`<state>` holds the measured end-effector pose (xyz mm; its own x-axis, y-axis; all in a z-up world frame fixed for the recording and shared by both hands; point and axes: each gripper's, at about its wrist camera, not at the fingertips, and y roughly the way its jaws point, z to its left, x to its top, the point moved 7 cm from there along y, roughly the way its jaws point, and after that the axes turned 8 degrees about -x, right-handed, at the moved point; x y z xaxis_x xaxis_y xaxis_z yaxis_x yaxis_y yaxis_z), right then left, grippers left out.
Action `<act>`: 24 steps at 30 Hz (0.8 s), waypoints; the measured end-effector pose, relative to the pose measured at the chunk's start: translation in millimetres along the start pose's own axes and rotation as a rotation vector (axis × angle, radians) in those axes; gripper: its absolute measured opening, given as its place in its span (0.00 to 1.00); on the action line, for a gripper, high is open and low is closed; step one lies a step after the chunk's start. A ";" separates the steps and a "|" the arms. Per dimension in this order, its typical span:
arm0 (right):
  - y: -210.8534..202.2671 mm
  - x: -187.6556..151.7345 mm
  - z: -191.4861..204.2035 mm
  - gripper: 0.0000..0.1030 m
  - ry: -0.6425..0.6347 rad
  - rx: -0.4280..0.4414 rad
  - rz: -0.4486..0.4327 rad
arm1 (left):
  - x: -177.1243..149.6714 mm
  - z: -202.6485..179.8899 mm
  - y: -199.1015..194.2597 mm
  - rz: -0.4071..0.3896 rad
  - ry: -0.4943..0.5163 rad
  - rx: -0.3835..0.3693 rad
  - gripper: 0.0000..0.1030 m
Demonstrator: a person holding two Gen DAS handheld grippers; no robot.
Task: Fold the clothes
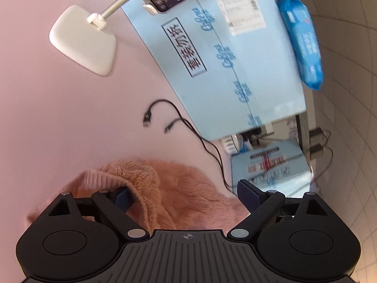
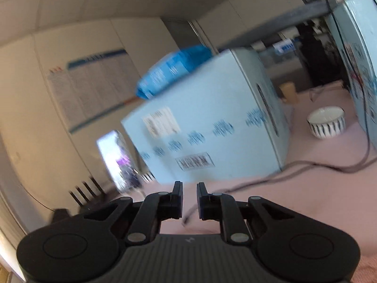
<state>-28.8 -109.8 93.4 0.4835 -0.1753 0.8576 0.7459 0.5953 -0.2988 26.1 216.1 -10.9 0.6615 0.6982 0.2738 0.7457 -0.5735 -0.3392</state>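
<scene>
Now the left gripper [image 1: 186,197] gapes over the pink sweater [image 1: 169,188]. Right gripper [image 2: 189,200] is nearly shut, holding nothing. Blue box [image 1: 226,66] blocks twelve o'clock, black cable [image 1: 188,127] trailing beside it.

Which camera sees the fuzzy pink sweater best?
The left wrist view. The pink sweater lies bunched on the pink surface right in front of the left gripper, filling the space between its wide-open fingers. The right wrist view is blurred and shows at most a pink sliver at its bottom right corner.
</scene>
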 end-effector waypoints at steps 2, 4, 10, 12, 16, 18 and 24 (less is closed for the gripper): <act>1.4 -4.3 -4.1 0.25 -0.001 -0.054 0.044 | 3.9 1.5 -1.8 0.003 -0.007 0.007 0.89; 12.2 -20.0 -23.1 0.57 0.046 -0.182 0.177 | 5.3 -0.7 -6.9 0.003 -0.002 -0.006 0.90; 71.0 -40.9 -84.0 0.74 0.387 -0.268 0.404 | -4.8 -33.1 -46.8 -0.046 0.118 -0.083 0.90; 95.5 -50.3 -85.0 0.74 0.455 -0.262 0.495 | -10.7 -45.8 -51.6 -0.063 0.175 -0.097 0.90; 129.5 -52.2 -68.8 0.78 0.447 -0.279 0.524 | -20.8 -55.2 -47.1 -0.057 0.308 0.010 0.90; 142.0 -51.4 -64.0 0.79 0.451 -0.316 0.512 | -21.3 -45.7 -42.7 -0.026 0.311 0.076 0.90; 164.1 -49.2 -55.8 0.11 0.239 -0.390 0.463 | -13.3 -11.7 -53.3 0.007 0.203 0.092 0.90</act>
<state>95.3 -47.2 -21.2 0.8499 -0.1656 0.5002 0.5257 0.3312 -0.7836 -21.6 232.4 14.1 0.6760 0.5887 0.4432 0.7368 -0.5300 -0.4198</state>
